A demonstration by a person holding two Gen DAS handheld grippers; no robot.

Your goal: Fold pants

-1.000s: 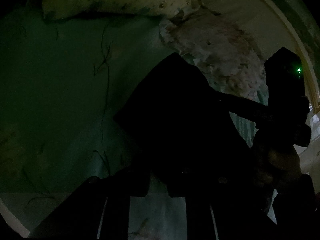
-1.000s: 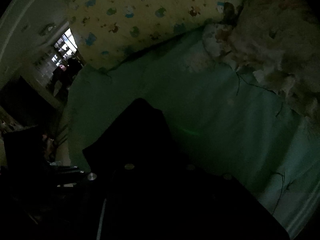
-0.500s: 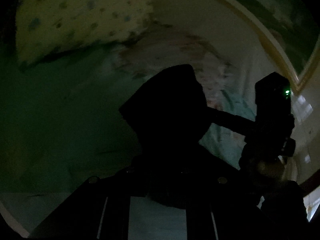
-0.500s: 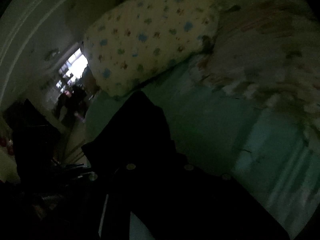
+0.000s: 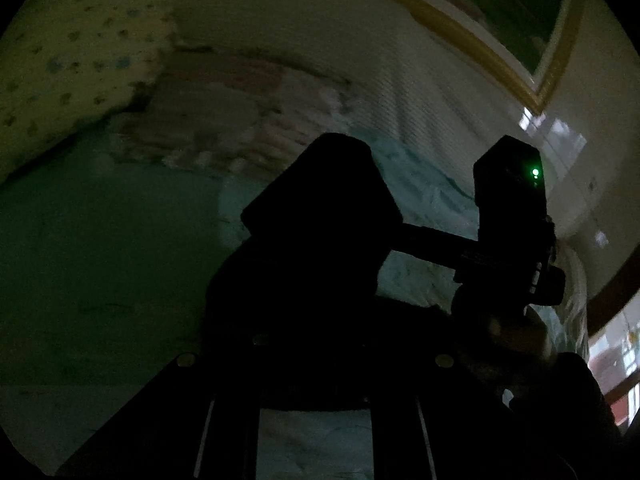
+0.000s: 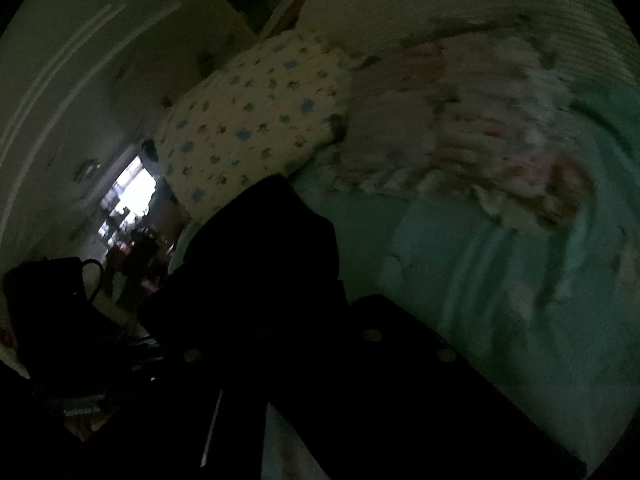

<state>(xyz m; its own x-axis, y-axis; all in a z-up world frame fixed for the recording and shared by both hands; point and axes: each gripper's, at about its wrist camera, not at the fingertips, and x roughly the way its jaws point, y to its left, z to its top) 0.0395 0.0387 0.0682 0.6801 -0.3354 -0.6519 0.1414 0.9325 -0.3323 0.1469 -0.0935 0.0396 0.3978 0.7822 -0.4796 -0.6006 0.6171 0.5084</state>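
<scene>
step in hand: carrying a fold over. both grippers lift a dark pair of pants (image 5: 320, 216) off the green bedsheet (image 5: 100, 248), each pinching an edge of the cloth.
left gripper (image 5: 312, 320): jaws nearly together, clamped on dark fabric that rises as a hump just ahead of its fingers.
right gripper (image 6: 280, 320): its jaws have just been closing, and dark fabric stands between them; they are now pinched tight on it. seen from the left tool it sits off to the right side, a green light glowing on its body.
pants: held up in front of both tools, stretched between them; the scene is too dark to tell which part of the garment each one holds.
ahead of the tools: a spotted pillow (image 6: 256, 120) and a crumpled floral blanket (image 6: 472, 128) lie beyond the pants, near the wall (image 5: 360, 40).
next move, as a judgement: bring both held edges forward and down together, keeping them level with each other, lay them on the sheet short of the pillow, then let go.
risk: an uneven carry would leave a skewed fold.
</scene>
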